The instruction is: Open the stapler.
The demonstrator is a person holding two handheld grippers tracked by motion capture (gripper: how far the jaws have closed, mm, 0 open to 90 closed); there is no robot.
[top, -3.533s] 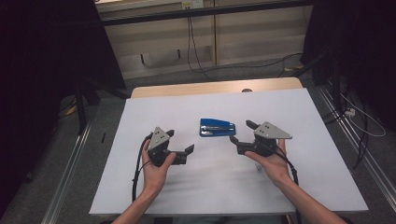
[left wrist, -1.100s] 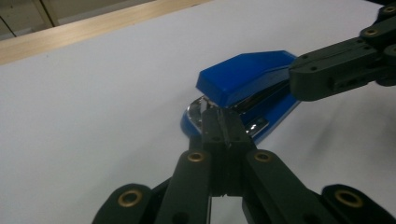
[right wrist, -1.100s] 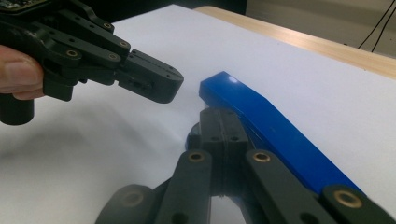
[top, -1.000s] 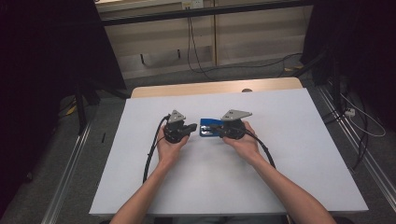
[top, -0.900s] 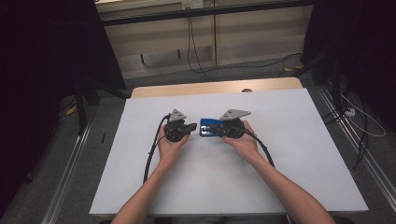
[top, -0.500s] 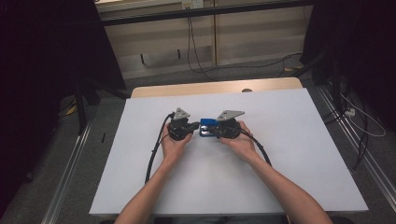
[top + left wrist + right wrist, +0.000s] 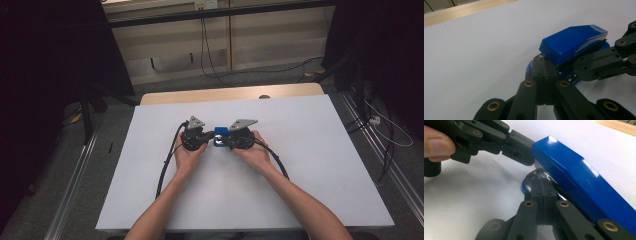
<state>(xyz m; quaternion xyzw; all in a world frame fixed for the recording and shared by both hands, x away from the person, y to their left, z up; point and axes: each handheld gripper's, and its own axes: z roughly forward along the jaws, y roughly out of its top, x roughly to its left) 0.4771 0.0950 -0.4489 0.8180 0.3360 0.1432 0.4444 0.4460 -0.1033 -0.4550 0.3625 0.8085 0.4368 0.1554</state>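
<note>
A blue stapler [image 7: 220, 131] lies at the middle of the white table [image 7: 325, 150], between my two grippers. In the left gripper view the stapler [image 7: 574, 42] has its top raised off its base. My left gripper [image 7: 543, 72] is shut, and its tip presses against the stapler's near end. My right gripper [image 7: 541, 186] is also shut, with its tip pushed into the gap under the blue top [image 7: 579, 175]. From above, the left gripper [image 7: 210, 138] and the right gripper [image 7: 223, 142] meet at the stapler and hide most of it.
A wooden strip [image 7: 230, 94] runs along the table's far edge. Black cables [image 7: 167, 162] trail from the grippers toward the person. Wide white surface lies to the left, to the right and in front of the hands.
Both grippers have come inward from either side of the stapler and now touch it. Over the last second they closed the small remaining distance, and they now cover most of it.
</note>
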